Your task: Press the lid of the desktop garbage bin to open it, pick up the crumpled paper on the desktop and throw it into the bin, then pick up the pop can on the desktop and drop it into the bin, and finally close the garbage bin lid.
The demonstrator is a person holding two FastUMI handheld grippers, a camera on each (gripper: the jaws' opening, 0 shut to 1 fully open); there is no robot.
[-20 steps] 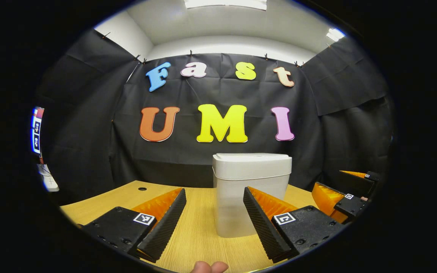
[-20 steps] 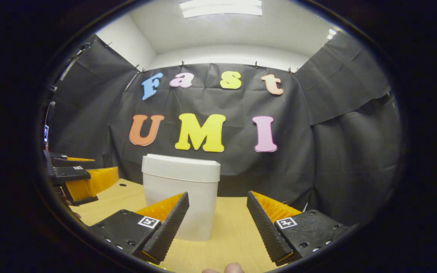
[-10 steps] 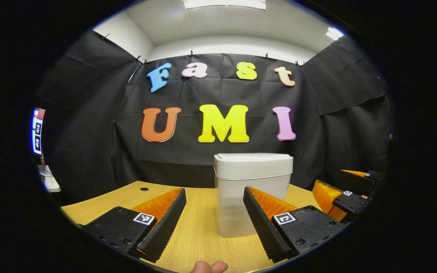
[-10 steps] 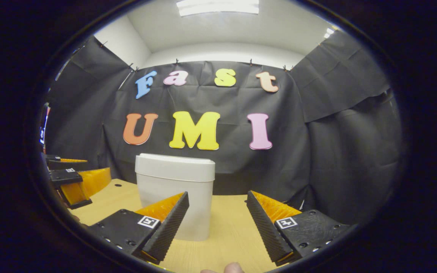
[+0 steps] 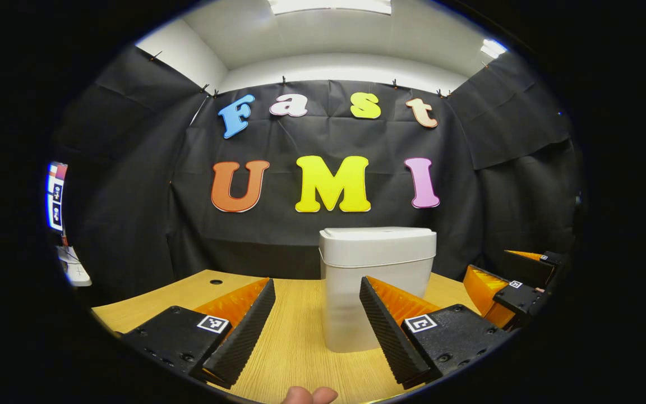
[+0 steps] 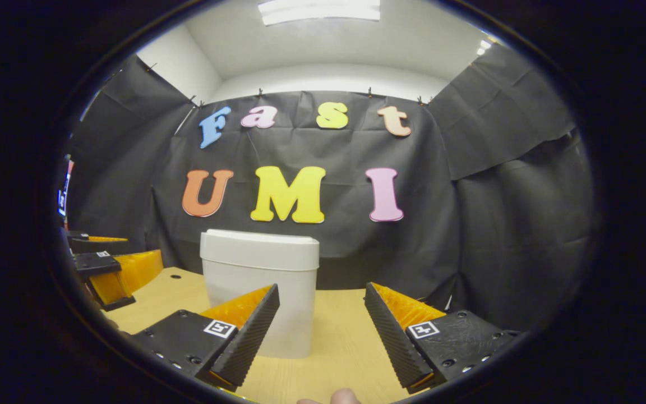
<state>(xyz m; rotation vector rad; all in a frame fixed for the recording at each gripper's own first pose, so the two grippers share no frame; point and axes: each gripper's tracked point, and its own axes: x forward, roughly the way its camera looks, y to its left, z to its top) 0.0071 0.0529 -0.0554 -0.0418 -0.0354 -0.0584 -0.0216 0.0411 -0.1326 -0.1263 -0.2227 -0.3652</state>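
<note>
Garbage bin (image 5: 378,280): stood upright on counter (image 5: 295,336), lid (image 5: 378,242) down | left claw (image 5: 317,331): spread, empty | right claw (image 6: 323,331): spread, empty.

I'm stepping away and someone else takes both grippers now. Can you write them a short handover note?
Left tongs: open, empty, above the desk, facing the bin.
Right tongs: open, empty, bin ahead to their left.
Bin: upright on the desk, lid closed.
Paper and can: I can't spot either on the desk; whether they are already in the bin can't be told.
Done: unclear.
Left: locate paper and can first; if they are out, press the lid and go on.
</note>
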